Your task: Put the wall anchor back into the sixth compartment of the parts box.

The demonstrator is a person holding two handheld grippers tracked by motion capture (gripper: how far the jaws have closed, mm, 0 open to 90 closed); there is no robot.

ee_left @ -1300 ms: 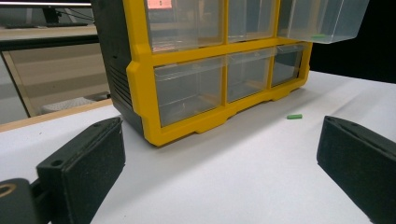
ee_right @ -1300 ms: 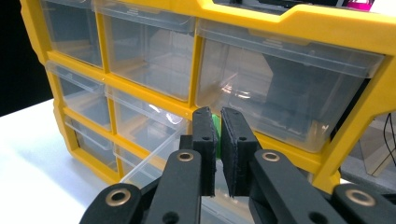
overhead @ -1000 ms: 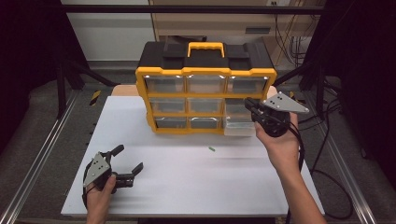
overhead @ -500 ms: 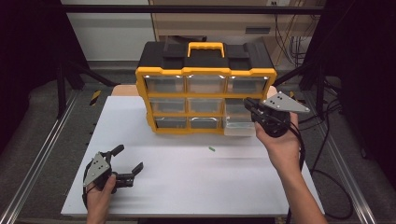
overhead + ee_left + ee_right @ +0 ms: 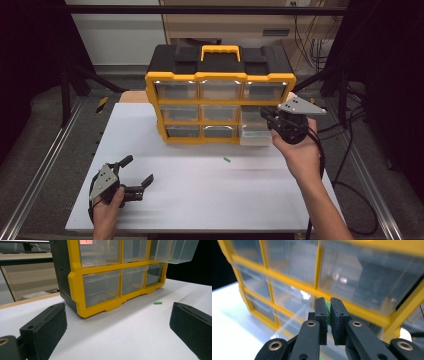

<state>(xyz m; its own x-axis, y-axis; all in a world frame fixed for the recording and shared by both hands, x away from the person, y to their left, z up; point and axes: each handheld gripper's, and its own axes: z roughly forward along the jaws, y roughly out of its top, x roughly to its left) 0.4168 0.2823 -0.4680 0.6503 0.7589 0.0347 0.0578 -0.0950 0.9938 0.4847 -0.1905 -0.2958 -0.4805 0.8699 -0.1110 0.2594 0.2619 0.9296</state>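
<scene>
A yellow-and-black drawer organizer [image 5: 220,75] with clear drawers stands at the back of the white table [image 5: 200,200]. One clear drawer [image 5: 255,135] on its right side is pulled out; it appears again as the drawer [image 5: 175,251], with a green piece [image 5: 171,260] lying in it. My right gripper [image 5: 265,116] hovers over that drawer, and the right gripper [image 5: 328,305] is shut on a small green piece [image 5: 327,305] just in front of the organizer's face. Another small green piece [image 5: 226,160] lies loose on the table, the same piece [image 5: 157,303]. My left gripper [image 5: 139,170] rests open at the front left; nothing sits between the jaws of the left gripper [image 5: 120,322].
Metal rails [image 5: 40,175] run along both sides of the table. A cable [image 5: 350,190] trails from the right gripper down to the floor on the right. Bare white tabletop stretches between the left gripper and the organizer.
</scene>
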